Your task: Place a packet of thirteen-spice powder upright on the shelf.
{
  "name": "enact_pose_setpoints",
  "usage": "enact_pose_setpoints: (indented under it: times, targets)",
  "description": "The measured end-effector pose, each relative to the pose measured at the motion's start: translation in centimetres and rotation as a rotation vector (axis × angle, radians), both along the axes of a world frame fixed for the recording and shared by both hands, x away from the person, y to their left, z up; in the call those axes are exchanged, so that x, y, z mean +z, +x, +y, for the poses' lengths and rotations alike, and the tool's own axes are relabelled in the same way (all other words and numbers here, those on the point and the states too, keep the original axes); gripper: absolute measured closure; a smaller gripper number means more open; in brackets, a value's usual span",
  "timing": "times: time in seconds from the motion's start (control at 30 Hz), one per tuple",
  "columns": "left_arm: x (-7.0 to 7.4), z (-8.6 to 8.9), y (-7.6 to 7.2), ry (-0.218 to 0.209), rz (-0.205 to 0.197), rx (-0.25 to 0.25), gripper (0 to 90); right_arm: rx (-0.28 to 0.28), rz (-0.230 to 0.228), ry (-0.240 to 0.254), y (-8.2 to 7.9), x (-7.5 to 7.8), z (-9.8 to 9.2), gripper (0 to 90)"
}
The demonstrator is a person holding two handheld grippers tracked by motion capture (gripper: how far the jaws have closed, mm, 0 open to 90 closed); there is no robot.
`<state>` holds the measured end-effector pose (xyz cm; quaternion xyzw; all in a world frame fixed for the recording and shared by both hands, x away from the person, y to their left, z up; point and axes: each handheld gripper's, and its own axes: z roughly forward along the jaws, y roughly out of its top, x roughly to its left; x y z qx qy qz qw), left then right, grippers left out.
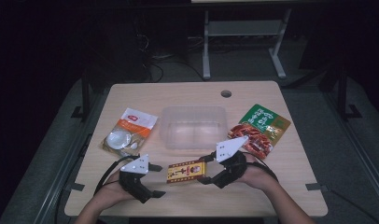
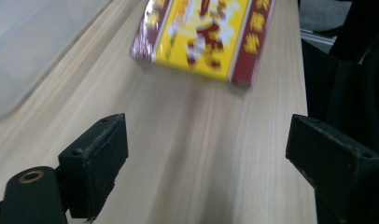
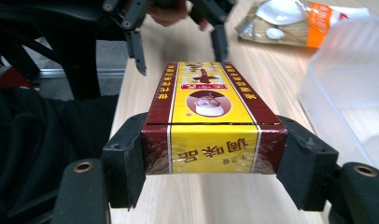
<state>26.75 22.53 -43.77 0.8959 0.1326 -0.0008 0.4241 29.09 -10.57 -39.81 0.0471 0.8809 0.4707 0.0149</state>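
Note:
A flat yellow and dark red box (image 1: 185, 171) lies near the table's front edge, between my two grippers. My right gripper (image 1: 204, 170) is shut on its right end; in the right gripper view the black pads (image 3: 127, 158) press both sides of the box (image 3: 206, 93). My left gripper (image 1: 158, 179) stands open just left of the box, apart from it. In the left gripper view its wide jaws (image 2: 206, 135) frame bare wood, with the box (image 2: 204, 32) a short way ahead. The right gripper view also shows the left gripper (image 3: 180, 56) past the box's far end.
A clear plastic tub (image 1: 193, 126) stands empty behind the box at mid table. A clear and orange snack bag (image 1: 127, 130) lies to its left, a green and red packet (image 1: 260, 128) to its right. A cable hole (image 1: 226, 93) sits near the far edge.

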Motion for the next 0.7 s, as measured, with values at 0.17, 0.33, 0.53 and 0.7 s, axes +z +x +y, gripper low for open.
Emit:
enact_pose_setpoints:
  times: [0.17, 0.33, 0.53, 0.7]
  targets:
    - [-0.7, 0.6, -0.4, 0.012, -0.007, 0.022, 13.2, -0.022, 0.011, 0.006, 0.3, 0.2, -0.7, 32.1]
    - [-0.9, 0.6, 0.0, 0.017, 0.016, 0.05, 13.3, -0.045, 0.01, 0.019, 1.0, 0.8, -1.1, 32.1]
    - [-1.0, 0.5, 0.2, 0.01, 0.01, 0.062, 13.3, -0.073, -0.012, 0.02, 1.8, 1.8, -1.5, 32.1]
    - [-1.1, 0.3, 0.2, 0.021, -0.005, 0.06, 13.1, -0.099, -0.014, 0.032, 2.5, 2.7, -1.8, 32.0]
